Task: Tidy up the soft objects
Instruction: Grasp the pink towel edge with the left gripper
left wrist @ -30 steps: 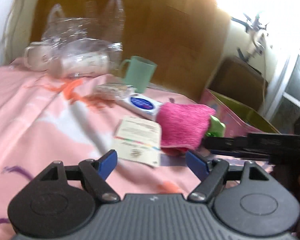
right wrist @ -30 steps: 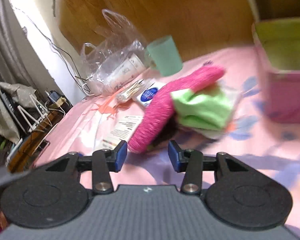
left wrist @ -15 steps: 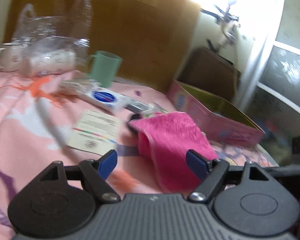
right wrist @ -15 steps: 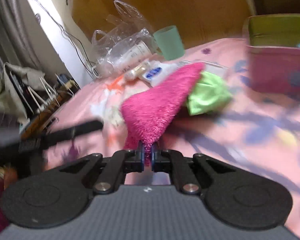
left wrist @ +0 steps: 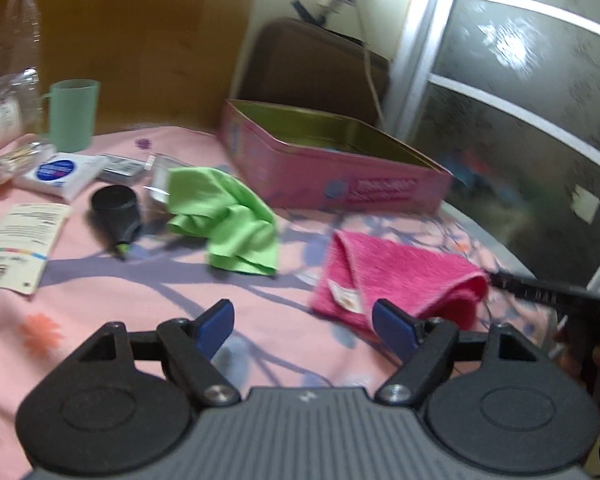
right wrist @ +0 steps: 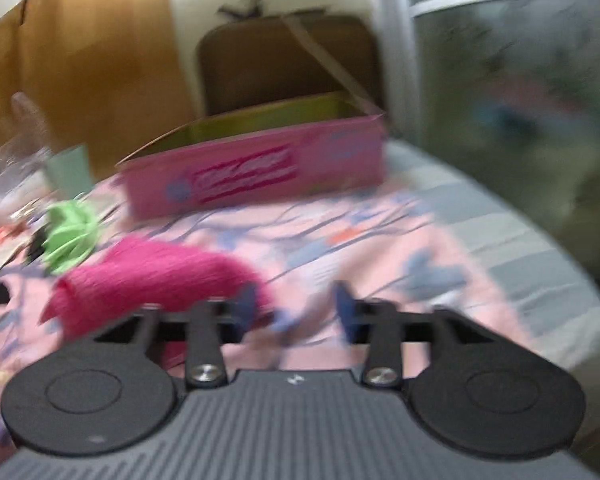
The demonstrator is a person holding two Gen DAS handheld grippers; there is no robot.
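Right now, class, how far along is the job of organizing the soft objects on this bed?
Done: the fluffy pink towel lies on the floral sheet, apart from the crumpled green cloth. In hand: nothing; the left gripper and right gripper are open. Left: neither cloth is inside the pink tin box, and the green cloth lies bunched among clutter beside a black marker.

I'm working in a lived-in home, most likely a bedroom: under my claws lies a pink floral bedsheet (left wrist: 112, 280) backed by a wooden headboard-like panel (left wrist: 140, 40), with a frosted-glass sliding door (left wrist: 520, 92) to one side. Household odds and ends crowd the sheet: a mint green mug (left wrist: 73, 115), a pink tin box (left wrist: 332, 168), a tissue pack (left wrist: 58, 174) and a crinkled plastic bag (left wrist: 8, 80).
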